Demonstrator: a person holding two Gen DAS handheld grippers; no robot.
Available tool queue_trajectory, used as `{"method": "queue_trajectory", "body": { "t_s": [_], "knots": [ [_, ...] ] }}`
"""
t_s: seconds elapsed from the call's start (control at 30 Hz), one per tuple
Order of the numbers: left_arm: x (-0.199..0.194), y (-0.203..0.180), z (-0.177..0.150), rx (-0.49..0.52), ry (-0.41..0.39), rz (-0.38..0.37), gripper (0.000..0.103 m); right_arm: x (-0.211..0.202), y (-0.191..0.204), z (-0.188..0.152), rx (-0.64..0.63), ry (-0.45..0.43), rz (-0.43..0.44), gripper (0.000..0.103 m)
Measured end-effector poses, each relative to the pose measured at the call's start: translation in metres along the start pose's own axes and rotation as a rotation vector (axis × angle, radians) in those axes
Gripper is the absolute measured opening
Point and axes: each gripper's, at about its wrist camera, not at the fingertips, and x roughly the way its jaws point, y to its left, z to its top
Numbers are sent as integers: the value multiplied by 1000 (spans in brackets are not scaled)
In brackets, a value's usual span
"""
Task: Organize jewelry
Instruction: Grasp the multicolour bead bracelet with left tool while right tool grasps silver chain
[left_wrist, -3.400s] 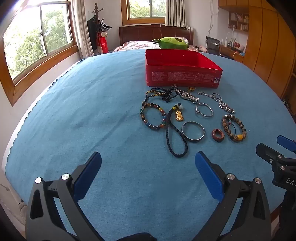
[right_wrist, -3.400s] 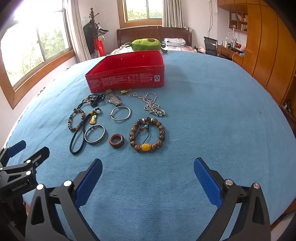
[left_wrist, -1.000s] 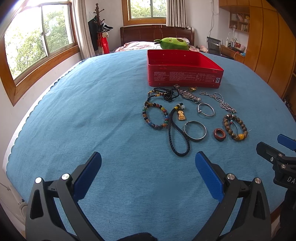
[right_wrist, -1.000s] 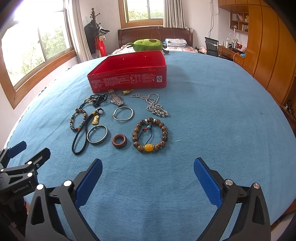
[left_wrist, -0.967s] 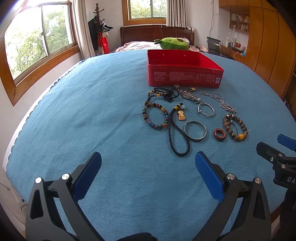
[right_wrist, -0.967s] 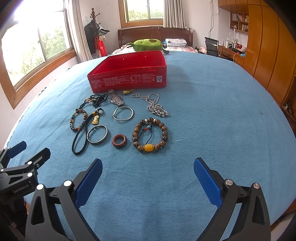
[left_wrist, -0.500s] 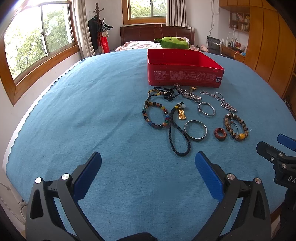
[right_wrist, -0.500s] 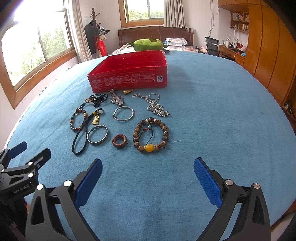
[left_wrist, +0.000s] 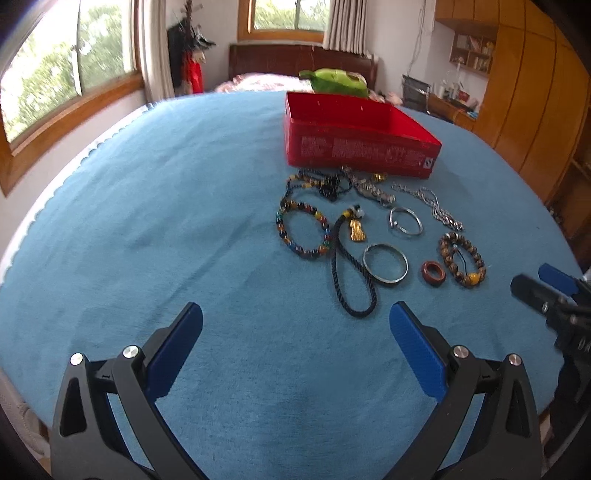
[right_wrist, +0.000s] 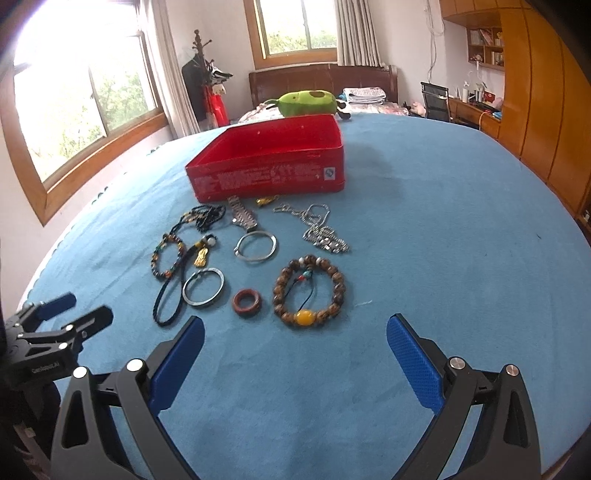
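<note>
Both the left gripper (left_wrist: 295, 325) and the right gripper (right_wrist: 294, 336) hover over the blue-clothed worktop (right_wrist: 443, 240), blue-padded fingers (right_wrist: 413, 363) spread wide and holding nothing. The jewelry lies loose just before the open red rectangular tin (right_wrist: 271, 164): a brown wooden bead bracelet with a yellow bead (right_wrist: 309, 291), a small reddish-brown ring (right_wrist: 246, 302), two silver bangles (right_wrist: 255, 246), a silver chain (right_wrist: 321, 230), a multicoloured bead bracelet (left_wrist: 303, 232) and a dark braided cord with a gold pendant (left_wrist: 351, 273).
</note>
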Motion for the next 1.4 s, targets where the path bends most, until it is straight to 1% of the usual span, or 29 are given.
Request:
{"method": "queue_trajectory", "body": {
  "t_s": [0.07, 0.1, 0.2, 0.27, 0.33, 0.37, 0.4, 0.47, 0.5, 0.53, 0.6, 0.7, 0.73, 0.77, 0.9, 1.13, 1.2, 1.27, 1.3, 1.33, 1.4],
  "knots": [
    [8, 10, 4, -36, 36, -50, 100, 4, -8, 6, 12, 1, 4, 99],
    [11, 13, 6, -46, 50, -58, 100, 6, -10, 8, 17, 2, 5, 99],
    [20, 20, 16, -59, 70, -54, 99, 12, -18, 18, 30, 8, 23, 99],
    [25, 24, 25, -65, 75, -68, 99, 17, -22, 25, 35, 22, 44, 99],
    [34, 27, 35, -78, 92, -65, 98, 23, -26, 33, 42, 31, 71, 95],
    [39, 28, 41, -82, 101, -70, 96, 26, -28, 37, 42, 36, 82, 92],
    [45, 28, 47, -83, 116, -72, 93, 29, -29, 41, 40, 43, 93, 90],
    [56, 29, 57, -84, 149, -68, 69, 36, -32, 48, 44, 60, 110, 86],
    [62, 29, 61, -87, 169, -67, 67, 43, -34, 53, 47, 75, 120, 84],
    [68, 30, 65, -89, 186, -73, 67, 48, -36, 57, 48, 85, 130, 83],
    [82, 30, 71, -87, 223, -73, 65, 58, -40, 65, 50, 104, 151, 75],
    [98, 31, 78, -86, 261, -79, 58, 74, -50, 79, 67, 140, 171, 67],
    [101, 32, 79, -89, 270, -80, 56, 81, -52, 83, 70, 152, 176, 66],
    [107, 32, 81, -90, 279, -80, 56, 85, -53, 86, 72, 162, 179, 65],
    [114, 31, 86, -69, 282, -66, 56, 107, -56, 98, 63, 209, 187, 64],
    [116, 25, 87, -30, 280, -63, 56, 149, -40, 107, 21, 307, 208, 64],
    [117, 22, 87, -18, 279, -66, 53, 158, -37, 110, 17, 324, 199, 64],
    [118, 18, 88, -4, 279, -65, 44, 167, -32, 114, 2, 338, 170, 64],
    [117, 18, 88, 0, 278, -63, 41, 170, -31, 115, -3, 344, 160, 64],
    [119, 17, 89, 2, 277, -58, 35, 175, -30, 117, -9, 347, 150, 64],
    [119, 19, 90, 5, 277, -53, 28, 180, -24, 118, -36, 350, 128, 64]
  ]
}}
